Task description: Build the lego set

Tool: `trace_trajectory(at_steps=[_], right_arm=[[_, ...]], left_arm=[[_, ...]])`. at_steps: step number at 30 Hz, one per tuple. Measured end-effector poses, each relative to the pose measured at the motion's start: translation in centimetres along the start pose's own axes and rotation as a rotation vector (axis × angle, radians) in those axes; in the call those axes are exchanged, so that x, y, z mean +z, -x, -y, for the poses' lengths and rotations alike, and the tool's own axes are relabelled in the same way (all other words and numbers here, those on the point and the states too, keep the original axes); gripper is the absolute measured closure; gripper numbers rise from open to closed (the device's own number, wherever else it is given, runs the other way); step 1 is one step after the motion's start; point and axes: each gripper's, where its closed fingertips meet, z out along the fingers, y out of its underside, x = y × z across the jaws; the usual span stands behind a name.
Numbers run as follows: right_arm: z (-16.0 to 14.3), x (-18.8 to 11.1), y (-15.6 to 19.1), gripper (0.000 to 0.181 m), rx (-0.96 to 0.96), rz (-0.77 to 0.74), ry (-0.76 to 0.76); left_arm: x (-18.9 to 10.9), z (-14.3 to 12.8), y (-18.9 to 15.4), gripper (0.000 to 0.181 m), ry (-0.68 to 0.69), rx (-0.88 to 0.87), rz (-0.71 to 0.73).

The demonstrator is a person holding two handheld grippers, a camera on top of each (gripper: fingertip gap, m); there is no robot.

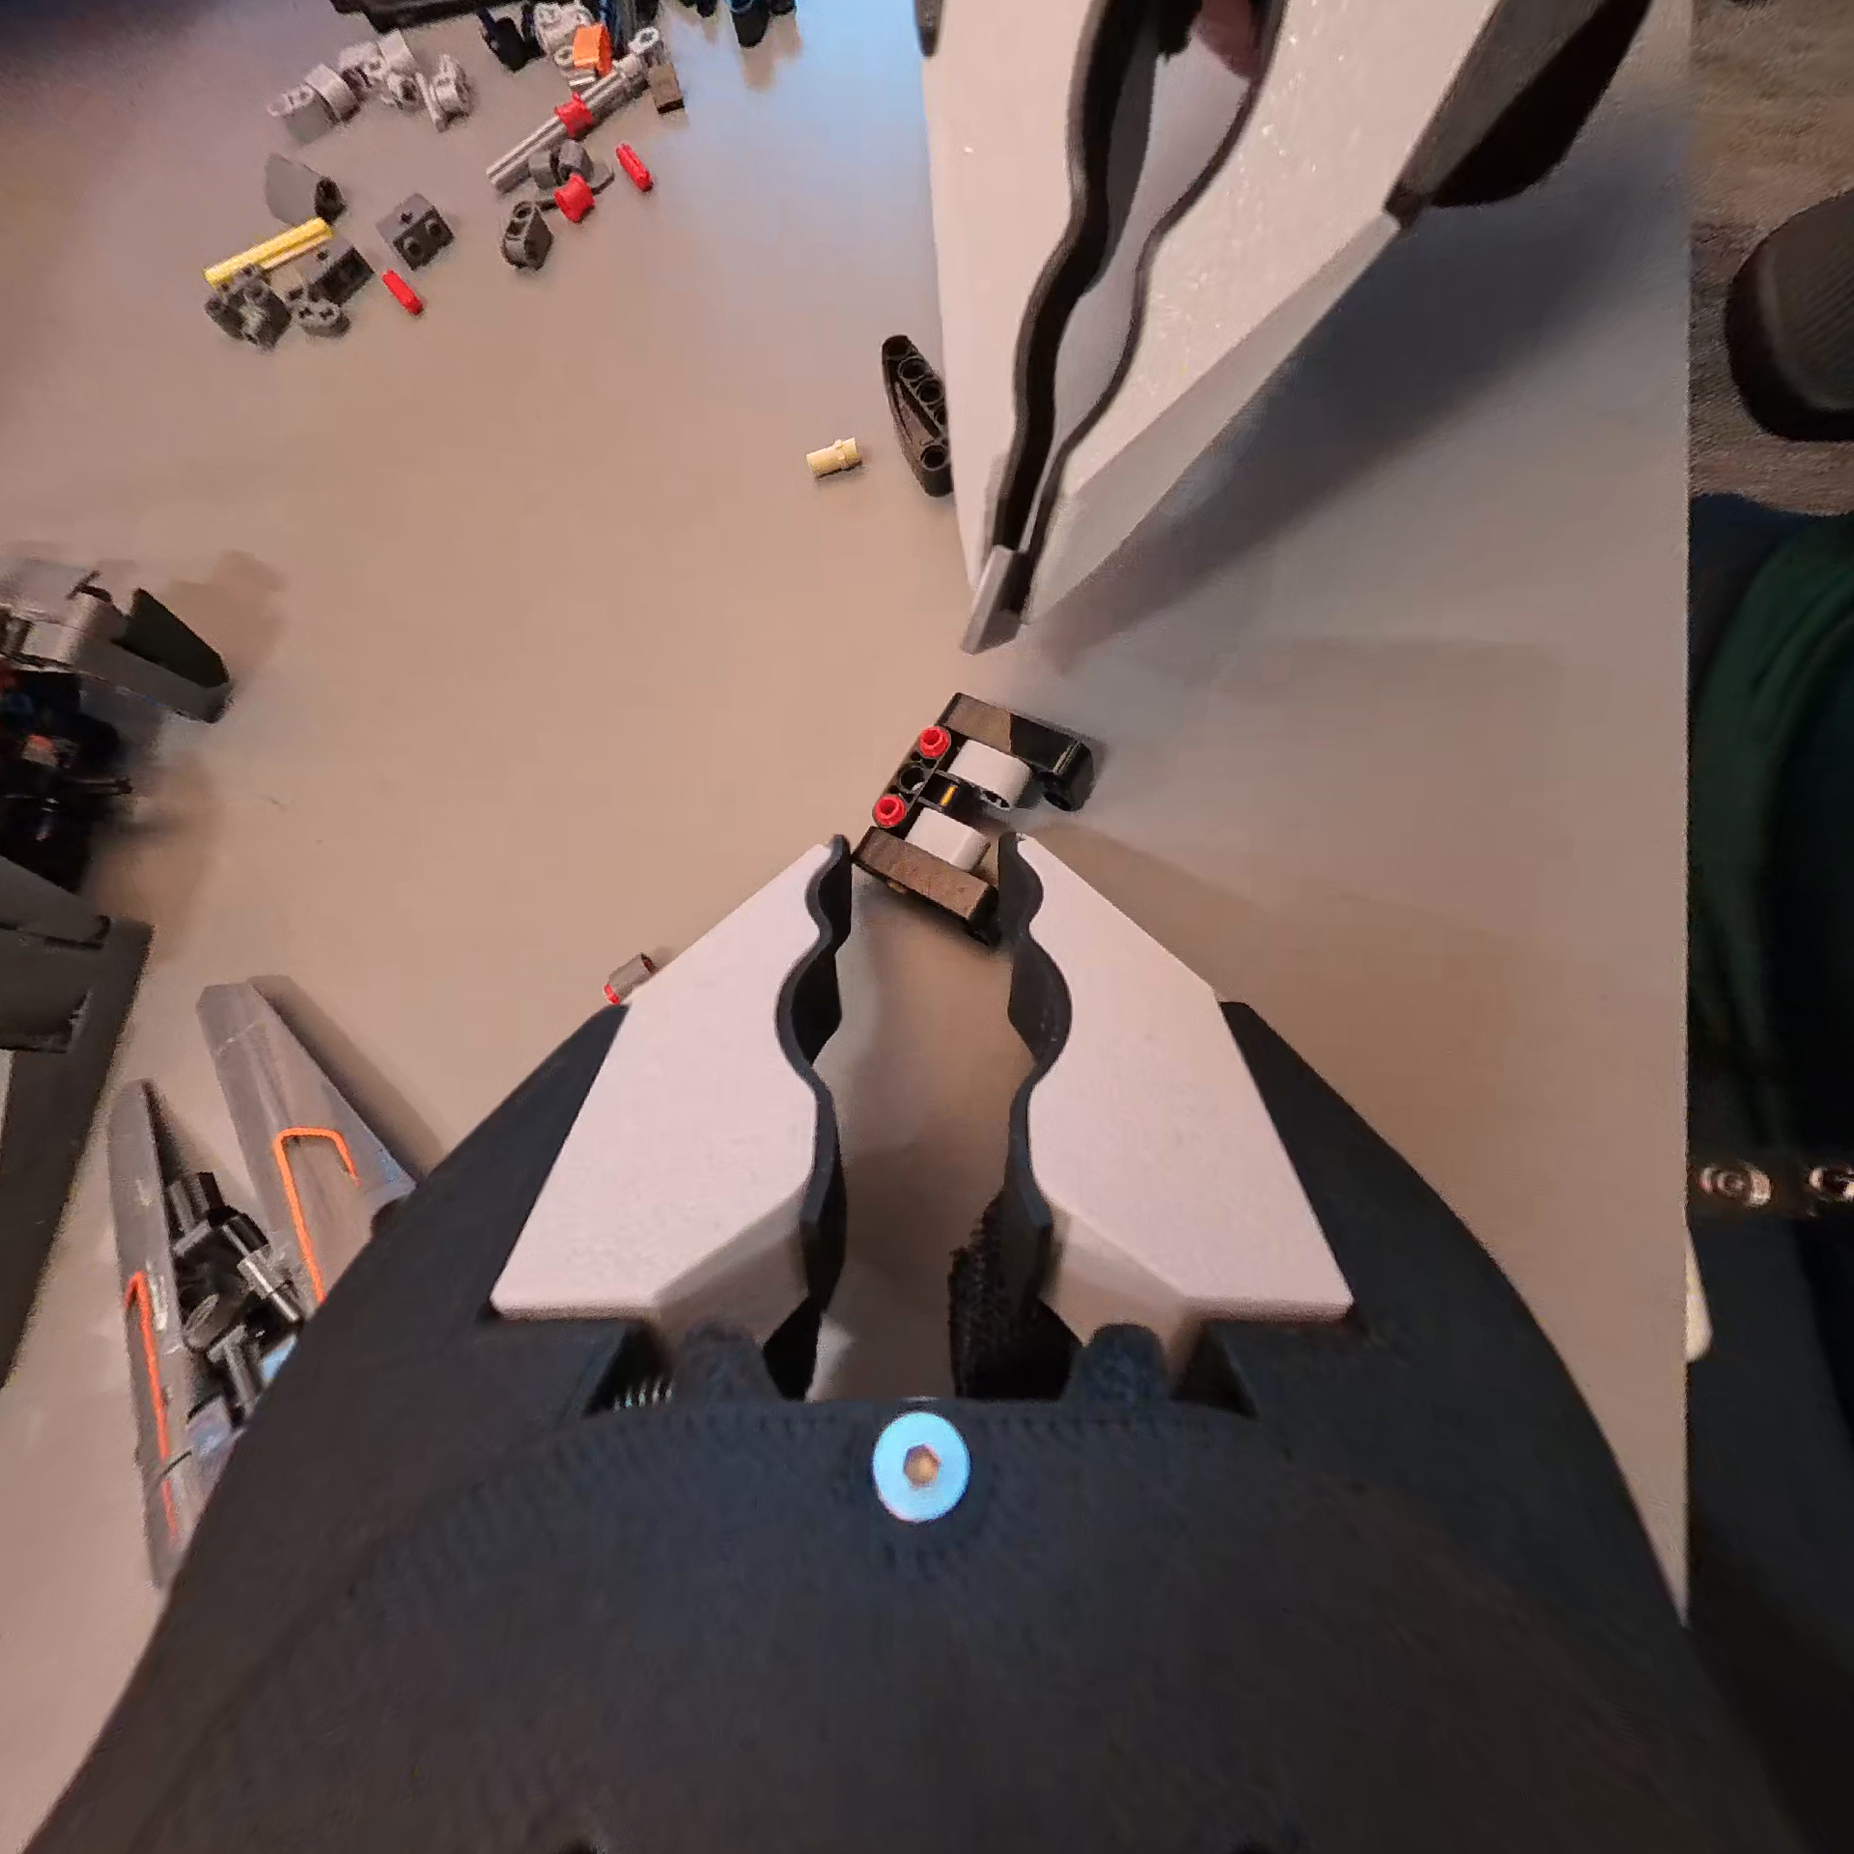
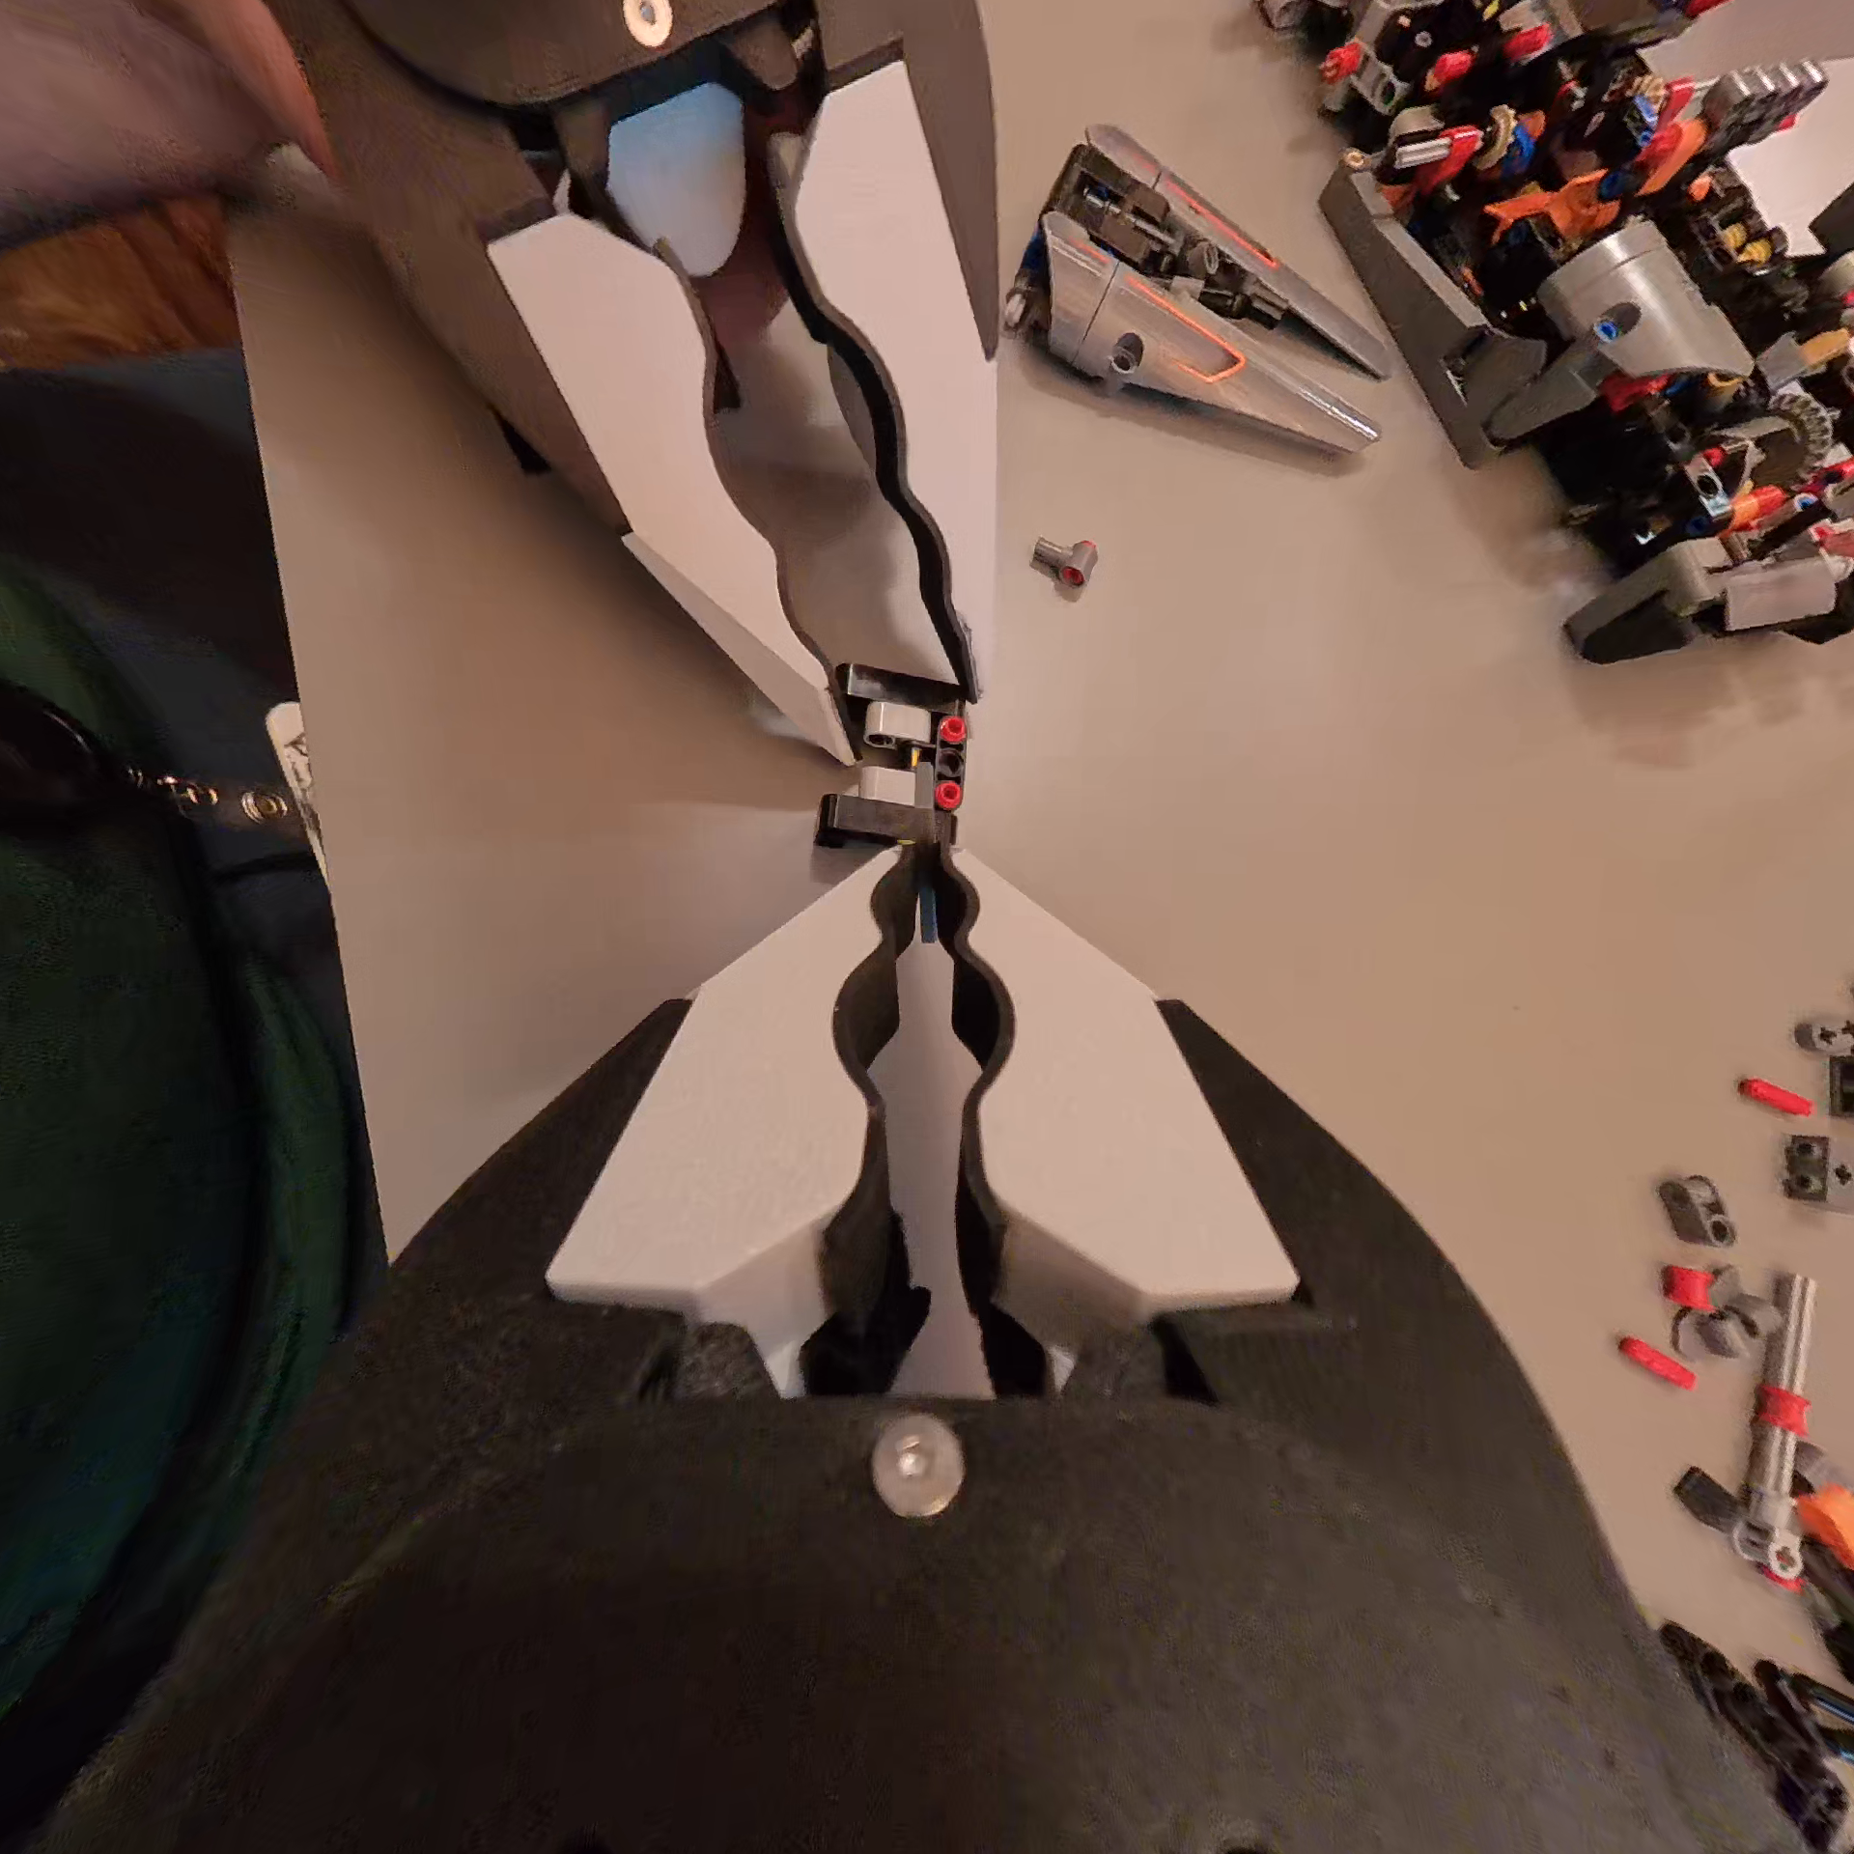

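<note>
A small sub-assembly (image 1: 968,803) of black beams, light grey connectors and two red pins sits just above the table. My left gripper (image 1: 923,865) is shut on its near black beam. In the right wrist view the same sub-assembly (image 2: 903,754) is held by the left gripper (image 2: 903,707), which comes in from above. My right gripper (image 2: 921,855) is shut on a thin dark blue pin (image 2: 928,903), with its tips at the sub-assembly's near beam. It shows in the left wrist view (image 1: 995,602) with its fingers together.
Loose grey, black, red and yellow pieces (image 1: 421,171) lie at the far left, with a tan pin (image 1: 833,457) and a black beam (image 1: 915,413) nearer. Grey wedge panels (image 2: 1204,291), the large model (image 2: 1655,301), a grey connector (image 2: 1065,567) and more loose pieces (image 2: 1756,1324) lie on the table. A person's green clothing (image 2: 120,1104) is beside the table edge.
</note>
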Motion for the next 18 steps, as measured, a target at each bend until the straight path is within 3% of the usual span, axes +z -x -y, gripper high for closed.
trace_trajectory(at_steps=[1, 18], right_arm=[[0.1, 0.0, -0.1, 0.181, 0.011, -0.001, -0.005], [0.0, -0.3, -0.7, 0.181, 0.105, 0.074, -0.015]], left_arm=[[0.0, 0.0, 0.0, 0.154, 0.000, 0.022, 0.012], [0.4, 1.1, 0.7, 0.156, 0.014, 0.291, 0.188]])
